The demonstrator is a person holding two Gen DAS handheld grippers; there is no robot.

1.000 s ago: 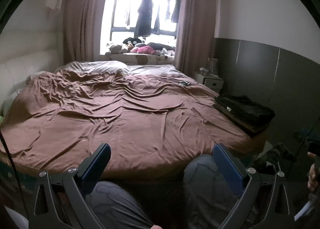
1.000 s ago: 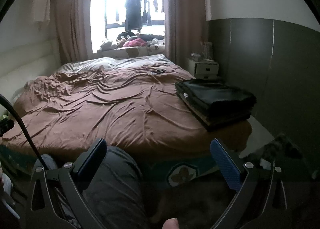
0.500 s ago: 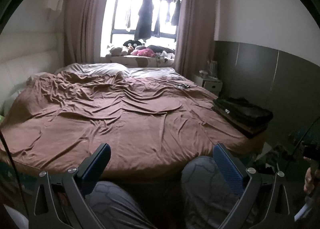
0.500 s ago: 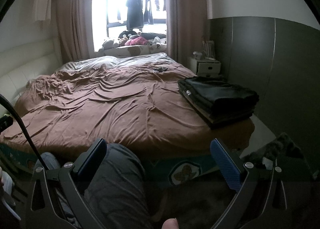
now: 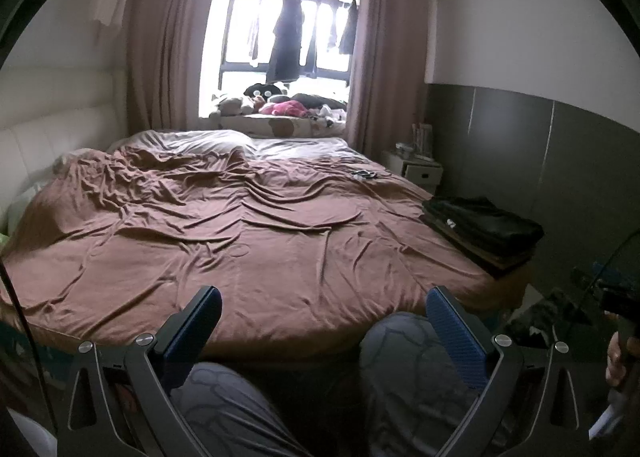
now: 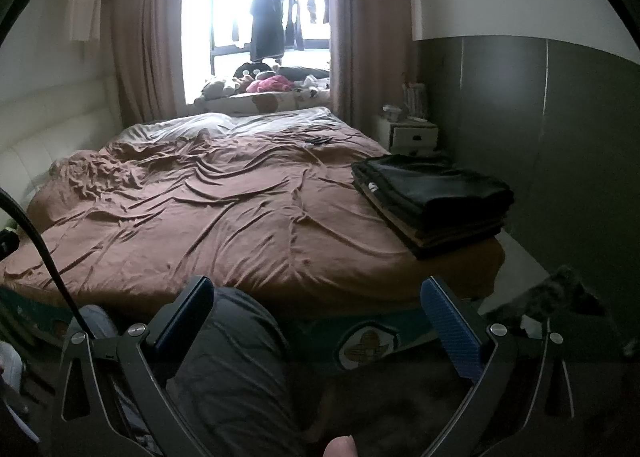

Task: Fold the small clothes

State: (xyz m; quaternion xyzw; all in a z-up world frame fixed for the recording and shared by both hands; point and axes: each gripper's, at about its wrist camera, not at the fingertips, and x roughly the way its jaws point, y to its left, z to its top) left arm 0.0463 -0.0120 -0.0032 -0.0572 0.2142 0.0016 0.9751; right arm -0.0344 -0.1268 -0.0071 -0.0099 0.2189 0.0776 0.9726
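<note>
I see both grippers, left gripper (image 5: 320, 321) and right gripper (image 6: 316, 313), jaws apart, holding nothing | view barely shifts | folded stack (image 6: 432, 197) sits far right on bed (image 6: 240, 225) | nothing new picked.

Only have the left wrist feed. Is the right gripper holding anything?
Observer: No. The right gripper is open, with nothing between its fingers.
Operator: Where is it relative to the folded stack?
Observer: The stack sits on the bed at its near right corner, ahead and to the right of that gripper, and the two are apart.
Operator: Anything lower down that I can't see?
Observer: A round badge on the bed base, below the sheet edge, shows between the fingers.
</note>
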